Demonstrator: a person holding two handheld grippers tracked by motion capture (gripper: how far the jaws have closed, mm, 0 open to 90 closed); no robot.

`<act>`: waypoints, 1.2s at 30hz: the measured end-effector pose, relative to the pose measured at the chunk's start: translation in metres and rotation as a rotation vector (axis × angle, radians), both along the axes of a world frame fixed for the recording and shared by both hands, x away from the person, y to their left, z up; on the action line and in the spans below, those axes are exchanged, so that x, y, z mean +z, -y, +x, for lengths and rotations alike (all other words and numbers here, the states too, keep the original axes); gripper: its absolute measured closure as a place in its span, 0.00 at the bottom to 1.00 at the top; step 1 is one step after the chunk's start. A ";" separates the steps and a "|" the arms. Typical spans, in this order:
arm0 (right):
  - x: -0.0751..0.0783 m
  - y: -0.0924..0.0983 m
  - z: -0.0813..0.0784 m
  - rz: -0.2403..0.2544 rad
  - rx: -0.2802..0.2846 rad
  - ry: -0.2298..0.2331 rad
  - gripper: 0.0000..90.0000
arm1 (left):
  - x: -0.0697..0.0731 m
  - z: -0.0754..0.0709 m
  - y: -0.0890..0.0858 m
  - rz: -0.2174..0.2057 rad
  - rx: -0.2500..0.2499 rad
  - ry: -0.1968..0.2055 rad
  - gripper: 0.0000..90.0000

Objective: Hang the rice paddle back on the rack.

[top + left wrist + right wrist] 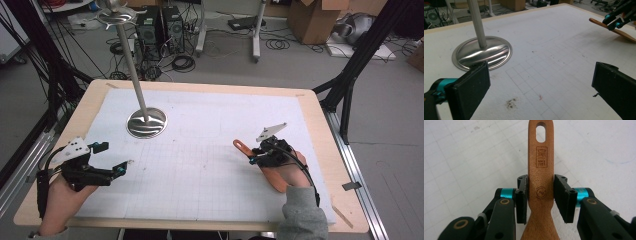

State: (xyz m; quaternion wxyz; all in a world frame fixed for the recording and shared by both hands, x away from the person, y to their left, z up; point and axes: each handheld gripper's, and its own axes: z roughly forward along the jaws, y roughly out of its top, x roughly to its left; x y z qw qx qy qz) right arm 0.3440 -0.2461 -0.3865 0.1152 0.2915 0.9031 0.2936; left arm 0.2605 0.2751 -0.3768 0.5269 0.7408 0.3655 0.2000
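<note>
My right gripper (540,195) clamps the wooden spatula (540,167) across its neck, handle pointing toward the metal stand (146,122). My left gripper (112,160), nearer that stand, gapes empty.

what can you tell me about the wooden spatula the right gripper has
The wooden spatula is reddish-brown, smooth wood as it looks. Its narrow handle ends in an elongated hanging hole, with a stamped crest reading "since 1905" below it and a small round mark lower down; toward the camera it flares into the blade. The right gripper is shut on the handle, a black pad on each edge. In the high view the spatula lies at the white gridded mat's right side, handle end tilted up and leftward, apparently lifted off the mat.
</note>
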 end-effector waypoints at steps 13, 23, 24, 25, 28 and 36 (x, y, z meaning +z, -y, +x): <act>0.011 0.003 -0.005 0.122 0.025 0.069 0.72 | 0.000 0.000 -0.001 0.001 -0.002 0.001 0.02; 0.023 0.006 -0.012 0.211 0.045 0.136 0.72 | 0.000 0.000 0.000 -0.002 -0.002 -0.003 0.02; 0.025 0.006 -0.013 0.219 0.047 0.135 0.72 | 0.000 0.000 -0.001 0.002 -0.002 0.000 0.02; 0.025 0.006 -0.013 0.225 0.048 0.144 0.72 | 0.001 -0.001 -0.001 0.001 -0.003 0.001 0.02; 0.028 0.006 -0.014 0.248 0.052 0.157 0.72 | 0.002 -0.001 -0.003 -0.002 0.001 0.005 0.02; 0.033 0.007 -0.016 0.315 0.060 0.192 0.72 | 0.005 -0.004 -0.004 -0.012 0.002 0.017 0.02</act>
